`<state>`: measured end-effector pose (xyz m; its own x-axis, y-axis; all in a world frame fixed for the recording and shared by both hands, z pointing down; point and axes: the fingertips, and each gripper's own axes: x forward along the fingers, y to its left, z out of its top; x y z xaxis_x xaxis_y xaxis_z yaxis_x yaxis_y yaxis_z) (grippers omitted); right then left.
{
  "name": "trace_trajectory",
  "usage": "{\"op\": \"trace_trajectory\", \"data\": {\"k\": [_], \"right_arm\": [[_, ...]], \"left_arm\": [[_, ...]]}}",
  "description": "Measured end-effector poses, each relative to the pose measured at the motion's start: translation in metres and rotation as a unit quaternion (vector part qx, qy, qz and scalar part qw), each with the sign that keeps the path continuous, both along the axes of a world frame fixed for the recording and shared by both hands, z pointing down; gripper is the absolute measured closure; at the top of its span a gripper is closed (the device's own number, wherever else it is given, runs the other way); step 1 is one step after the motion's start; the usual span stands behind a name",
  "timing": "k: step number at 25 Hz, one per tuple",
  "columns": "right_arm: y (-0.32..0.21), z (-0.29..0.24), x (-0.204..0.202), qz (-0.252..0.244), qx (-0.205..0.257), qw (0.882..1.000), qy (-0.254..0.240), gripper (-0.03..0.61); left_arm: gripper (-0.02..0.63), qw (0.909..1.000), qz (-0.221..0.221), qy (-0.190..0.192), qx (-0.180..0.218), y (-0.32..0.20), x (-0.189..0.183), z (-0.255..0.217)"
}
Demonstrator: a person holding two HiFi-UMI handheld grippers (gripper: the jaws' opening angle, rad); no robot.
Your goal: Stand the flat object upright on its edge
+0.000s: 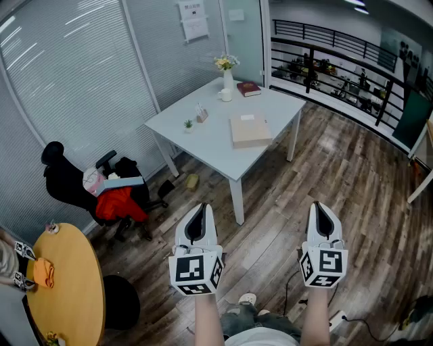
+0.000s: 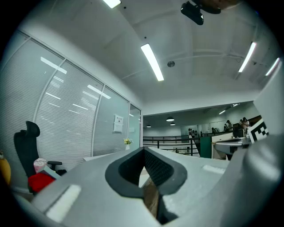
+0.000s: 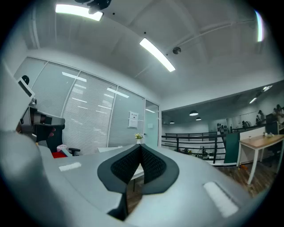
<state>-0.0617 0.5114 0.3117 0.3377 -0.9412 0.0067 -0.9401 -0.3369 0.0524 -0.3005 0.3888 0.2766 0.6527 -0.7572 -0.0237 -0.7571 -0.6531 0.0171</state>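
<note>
Right now my left gripper [image 1: 201,211] and right gripper [image 1: 319,208] are closed tip to tip on nothing, well apart from the flat tan box [image 1: 250,130] lying on the white table [image 1: 203,135]. Levered up with jaws that narrow, I reckon it could skid across the smooth top or flop back flat.

readable text: none | paper notice [image 1: 194,20]: print too small to read

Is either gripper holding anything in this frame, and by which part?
Nothing is held. The left gripper and right gripper both have their jaws shut on nothing, short of the white table where the tan flat box lies.
</note>
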Motion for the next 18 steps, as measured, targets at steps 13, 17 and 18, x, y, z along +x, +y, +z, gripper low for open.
{"op": "trace_trajectory", "data": {"k": [13, 17, 18], "right_arm": [[-0.009, 0.001, 0.006, 0.000, -0.002, 1.000, 0.000, 0.565], [-0.013, 0.003, 0.011, 0.001, -0.001, 1.000, -0.001, 0.565], [-0.015, 0.004, 0.012, 0.001, 0.000, 1.000, -0.003, 0.565]], "left_arm": [[0.612, 1.0000, -0.002, 0.000, -0.001, -0.010, 0.006, 0.000], [0.612, 1.0000, 0.000, -0.002, -0.002, -0.016, 0.010, 0.004], [0.612, 1.0000, 0.000, -0.003, -0.002, -0.019, 0.011, 0.004]]}}
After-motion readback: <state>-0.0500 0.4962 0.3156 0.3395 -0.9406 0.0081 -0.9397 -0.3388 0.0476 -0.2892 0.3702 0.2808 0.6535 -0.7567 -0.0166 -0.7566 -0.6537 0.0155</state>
